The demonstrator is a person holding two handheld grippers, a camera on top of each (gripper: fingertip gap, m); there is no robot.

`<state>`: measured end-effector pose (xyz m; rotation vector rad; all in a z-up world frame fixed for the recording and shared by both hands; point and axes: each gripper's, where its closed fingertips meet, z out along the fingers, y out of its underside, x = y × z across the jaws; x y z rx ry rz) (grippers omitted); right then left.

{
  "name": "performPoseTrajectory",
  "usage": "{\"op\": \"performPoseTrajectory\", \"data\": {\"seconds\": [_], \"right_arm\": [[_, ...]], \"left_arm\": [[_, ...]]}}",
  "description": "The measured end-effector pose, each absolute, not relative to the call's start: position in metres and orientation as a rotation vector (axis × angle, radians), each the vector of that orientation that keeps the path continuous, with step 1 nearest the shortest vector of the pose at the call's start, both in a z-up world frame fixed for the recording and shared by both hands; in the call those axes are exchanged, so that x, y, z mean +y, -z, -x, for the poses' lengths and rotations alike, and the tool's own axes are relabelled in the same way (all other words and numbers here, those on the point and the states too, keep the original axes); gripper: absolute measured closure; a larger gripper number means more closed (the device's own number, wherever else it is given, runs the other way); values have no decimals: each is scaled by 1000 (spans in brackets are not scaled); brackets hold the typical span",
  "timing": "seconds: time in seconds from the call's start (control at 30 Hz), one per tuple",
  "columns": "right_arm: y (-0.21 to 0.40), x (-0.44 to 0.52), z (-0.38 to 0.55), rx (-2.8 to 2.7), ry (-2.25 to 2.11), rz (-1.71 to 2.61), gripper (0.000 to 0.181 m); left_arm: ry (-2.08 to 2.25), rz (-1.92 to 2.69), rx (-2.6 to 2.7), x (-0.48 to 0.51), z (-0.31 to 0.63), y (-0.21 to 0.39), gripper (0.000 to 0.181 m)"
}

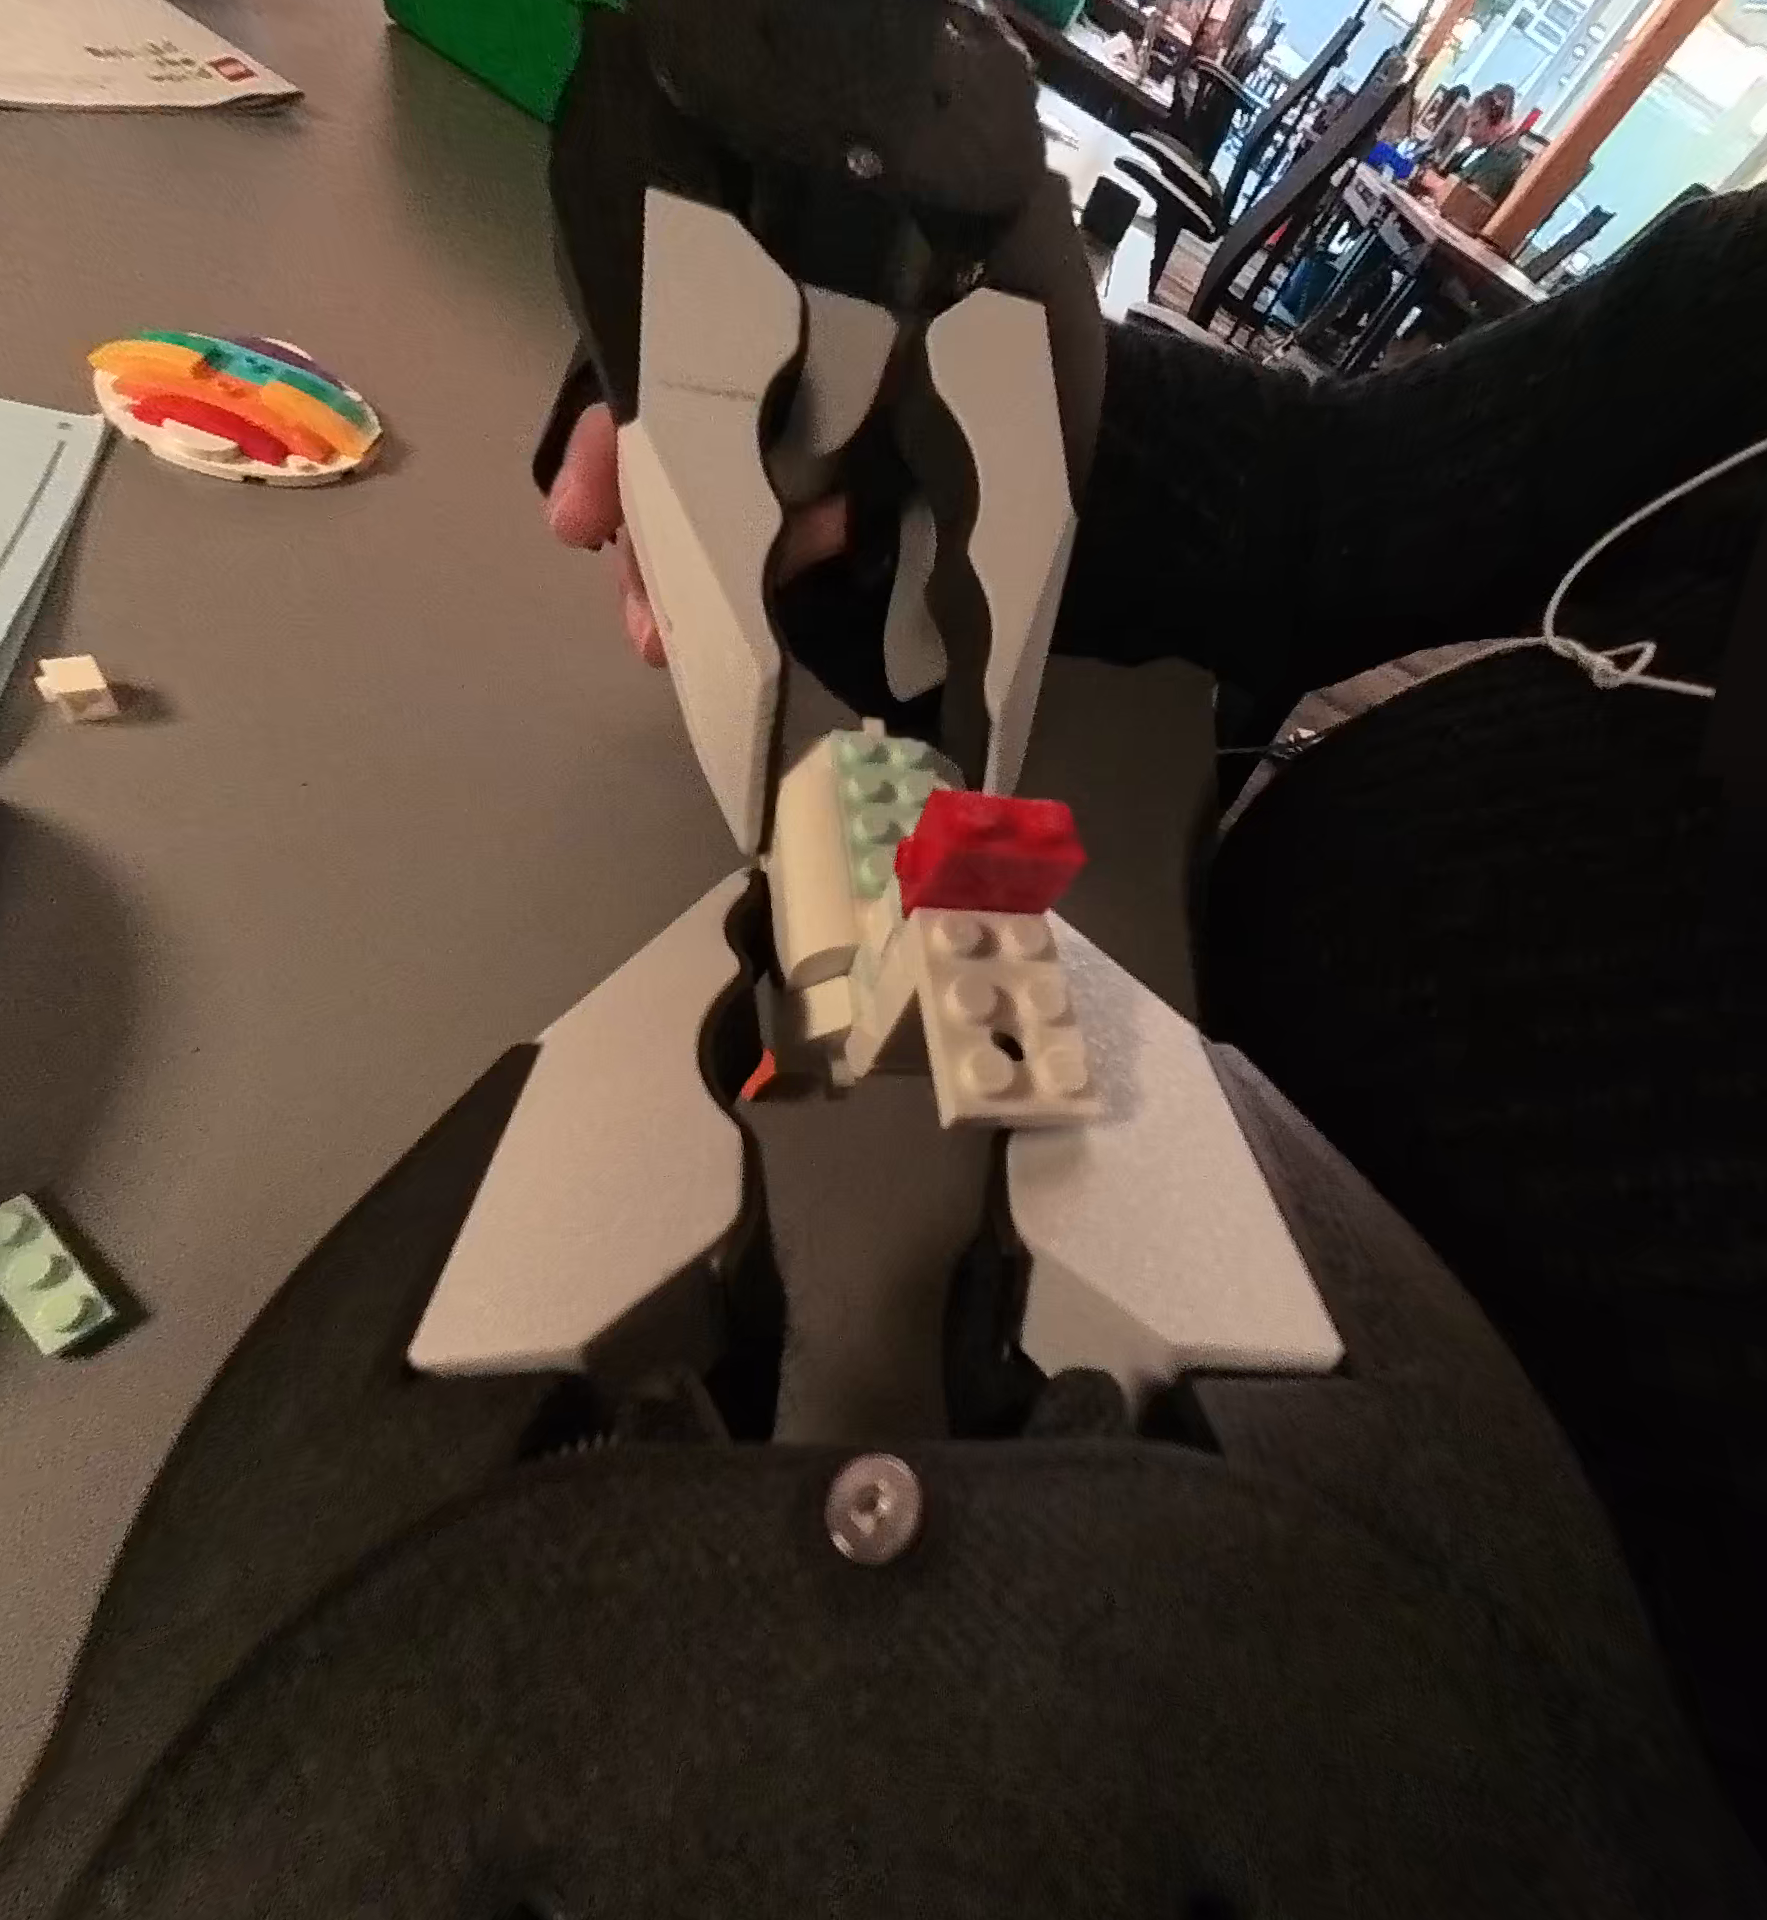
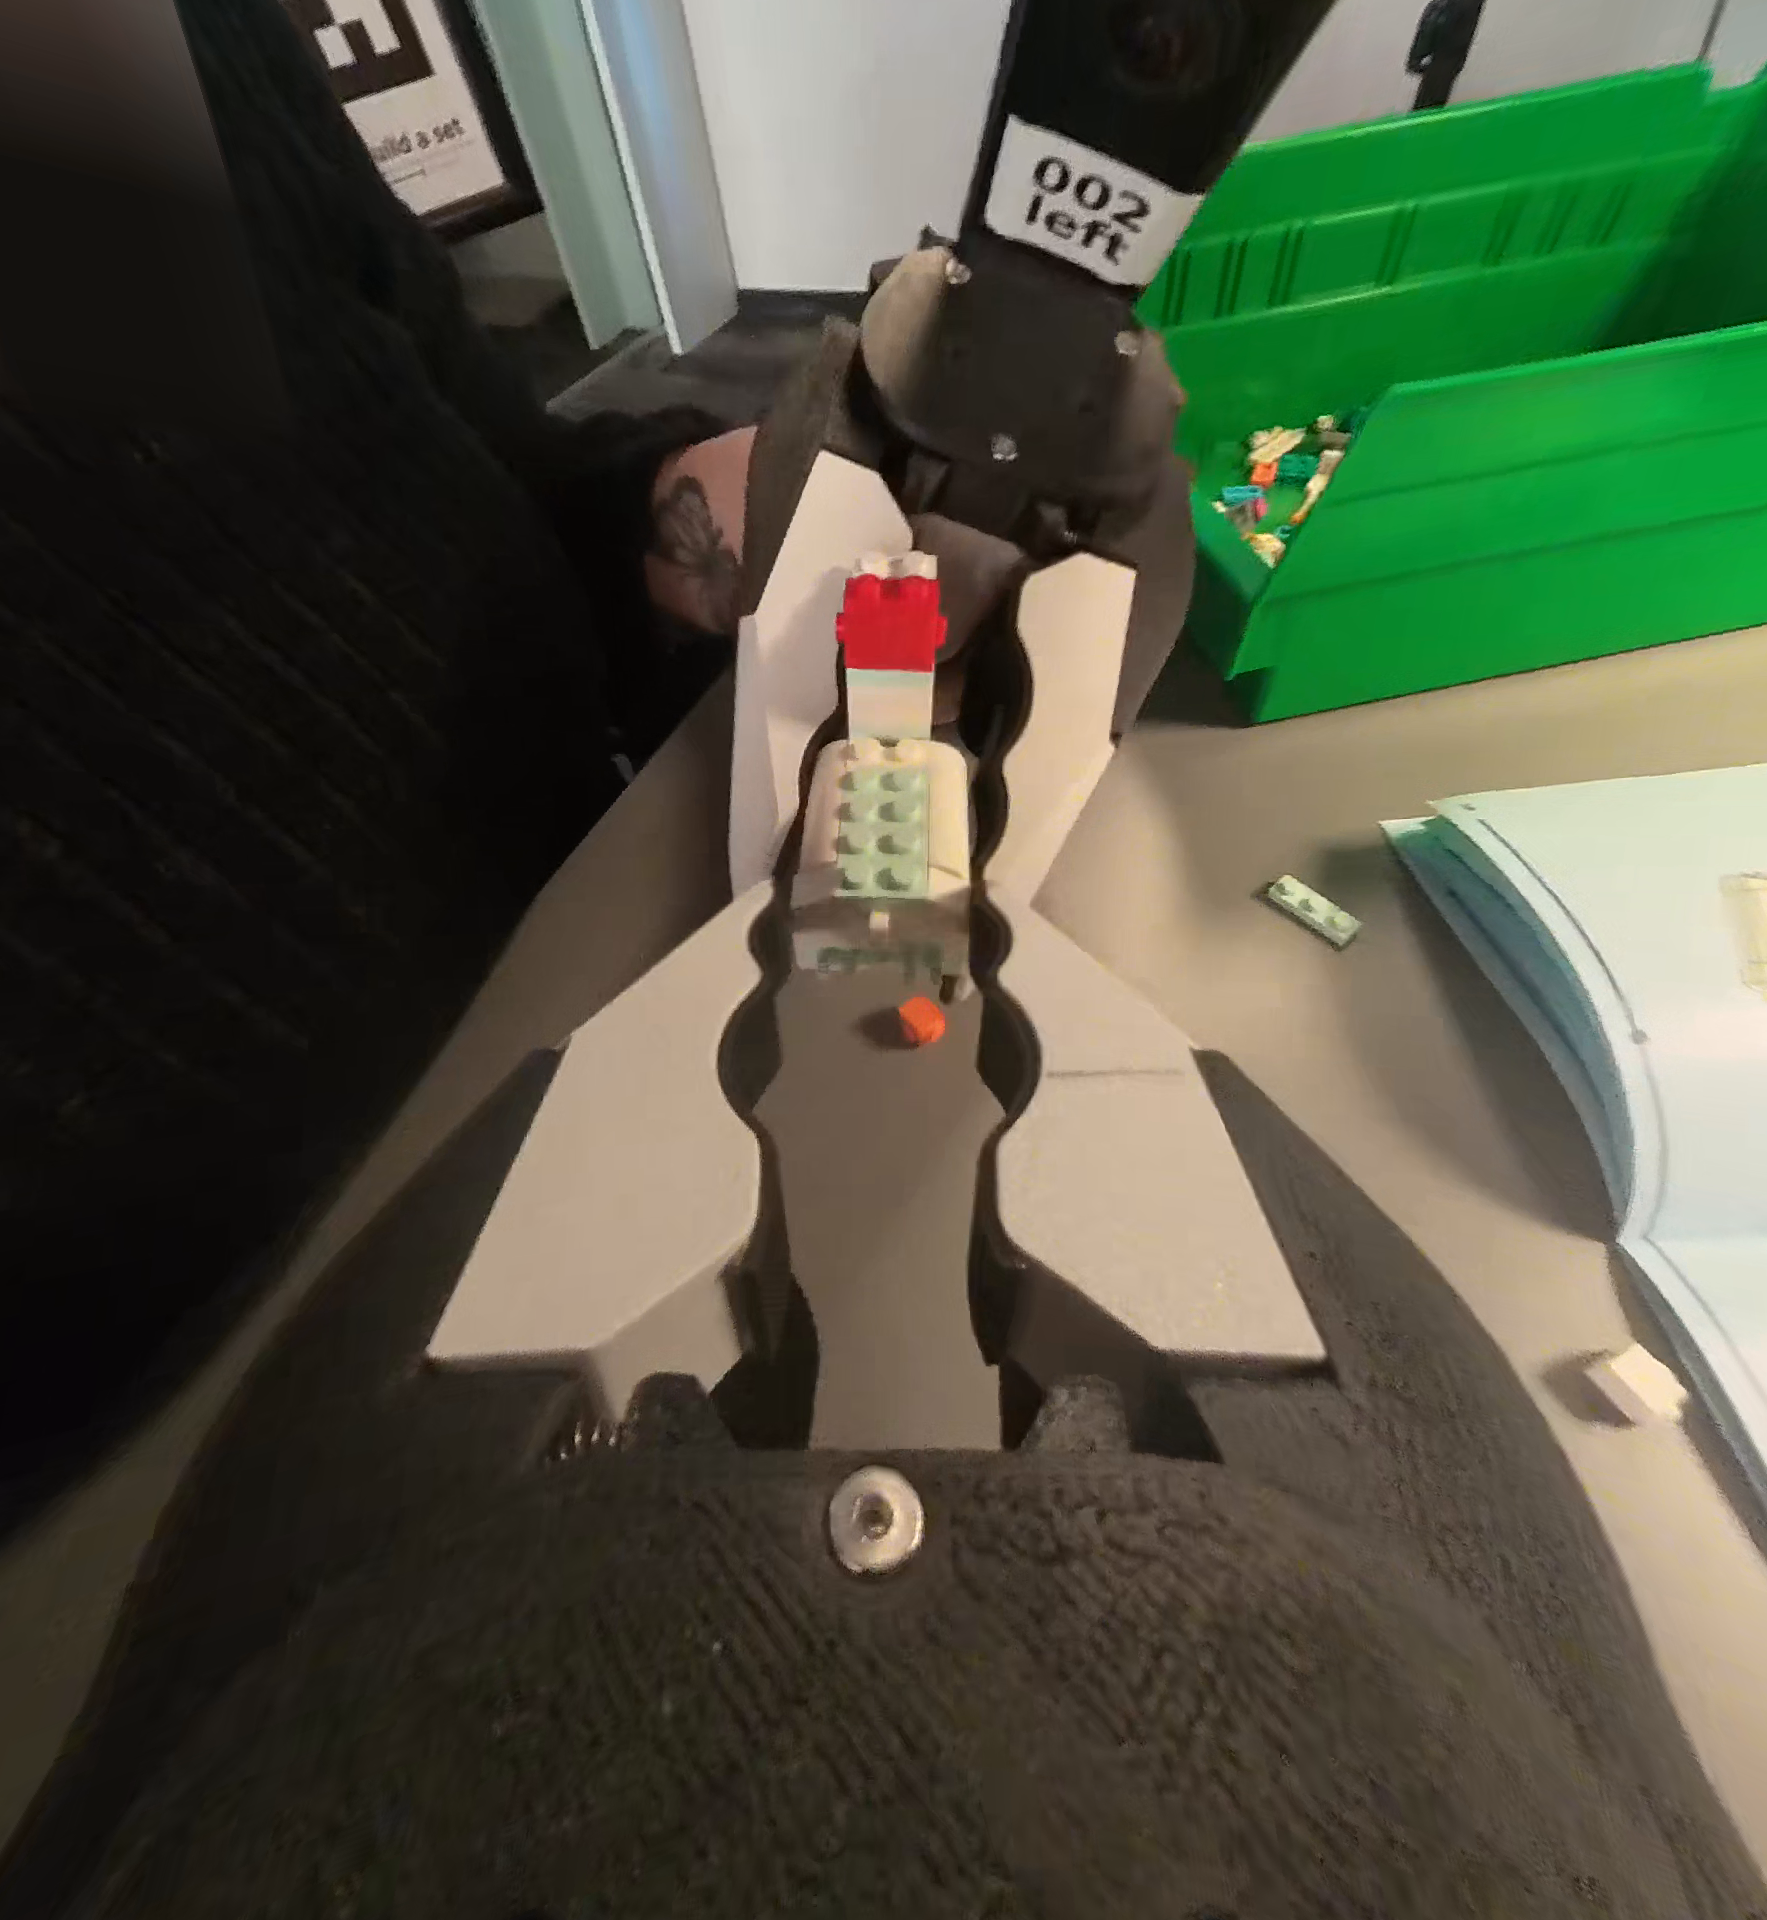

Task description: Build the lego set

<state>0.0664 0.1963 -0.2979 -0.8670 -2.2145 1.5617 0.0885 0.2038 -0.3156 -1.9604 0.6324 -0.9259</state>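
A small lego assembly [image 1: 814, 883] hangs above the table between my two grippers, which face each other. It has white curved sides, a mint studded plate [image 2: 884, 831], a translucent red brick [image 1: 993, 852] and a light grey studded plate [image 1: 1014, 1018]. My left gripper [image 1: 900, 920] is shut on the end with the red brick [image 2: 889, 623] and the grey plate. My right gripper [image 2: 879, 899] is shut on the mint and white end. The right gripper [image 1: 879, 810] comes in from the top of the left wrist view. The left gripper [image 2: 900, 842] comes in from the top of the right wrist view.
On the grey table [image 1: 391, 831] lie a mint plate [image 1: 37, 1273], a small white piece [image 1: 79, 688], a rainbow disc build [image 1: 235, 410], an open instruction booklet [image 2: 1689, 987] and a small orange piece [image 2: 918, 1020]. Green bins [image 2: 1533, 468] with loose pieces stand behind. A person's dark sleeve [image 1: 1481, 935] is close. The tips of both grippers are at nearly the same place. The small white piece [image 1: 79, 688] is about equally far from each gripper, around 15 centimeters. My right wrist view [image 2: 1621, 1348] looks at it from another angle.
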Motion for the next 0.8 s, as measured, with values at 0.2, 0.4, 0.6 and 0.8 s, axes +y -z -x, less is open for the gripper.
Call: {"op": "performPoseTrajectory", "data": {"seconds": [0.2,0.4,0.6,0.8], "right_arm": [[292,202,-60,-2113,-1633,950,149],[275,227,-42,-1793,-1819,1142,149],[257,235,-38,-1598,-1920,1107,149],[241,230,-38,-1481,-1986,1040,148]], "left_arm": [[933,1920,550,211,-82,307,142],[746,1796,343,233,-51,283,127],[908,1623,159,235,-40,261,130],[1068,1430,59,234,-43,242,138]]}}
